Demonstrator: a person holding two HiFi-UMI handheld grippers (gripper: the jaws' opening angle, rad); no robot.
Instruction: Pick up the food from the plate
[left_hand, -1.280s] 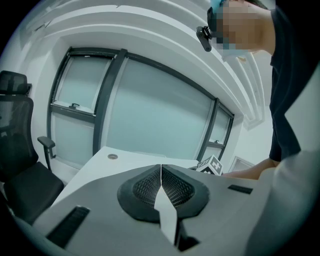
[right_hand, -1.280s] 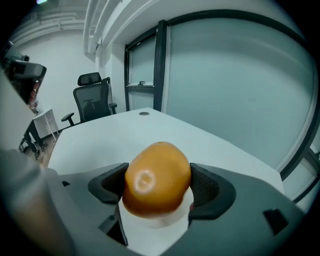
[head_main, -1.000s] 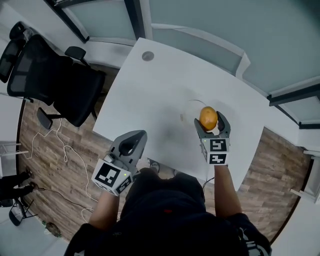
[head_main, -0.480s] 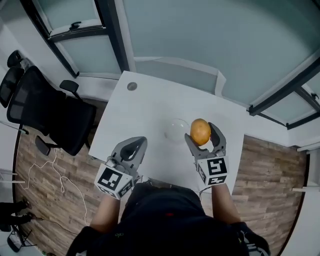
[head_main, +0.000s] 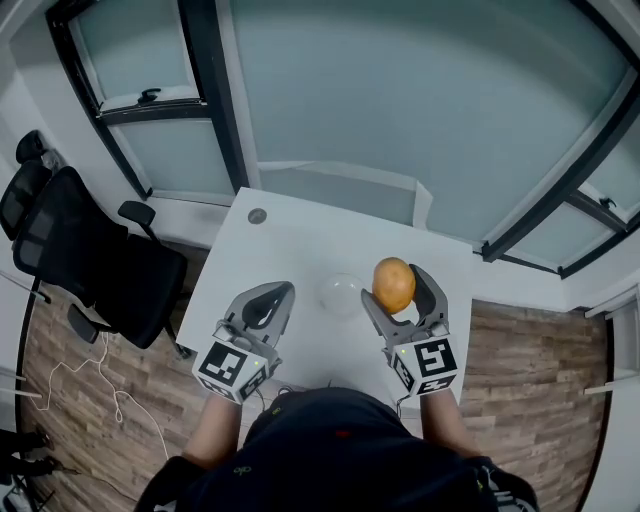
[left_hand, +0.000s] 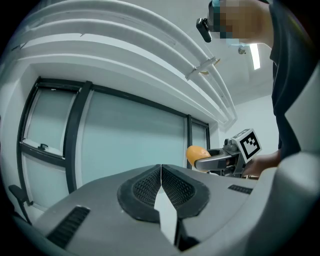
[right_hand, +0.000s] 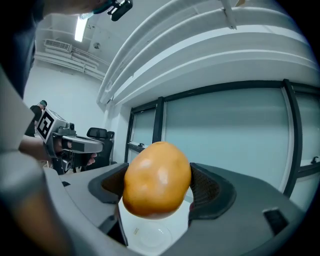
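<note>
Food (head_main: 394, 284): orange, egg-shaped, clamped in right gripper (head_main: 395, 291). It was carried higher than a second before, clear of the plate (head_main: 340, 294) and to its right. Plate lay bare on worktop (head_main: 285, 245). Left gripper (head_main: 272, 296): jaws together, empty. Pick-up judged complete.

plate (head_main: 340, 294) on table (head_main: 285, 245), food (head_main: 394, 285) above, r of it; chair (head_main: 100, 268) l of table
</note>
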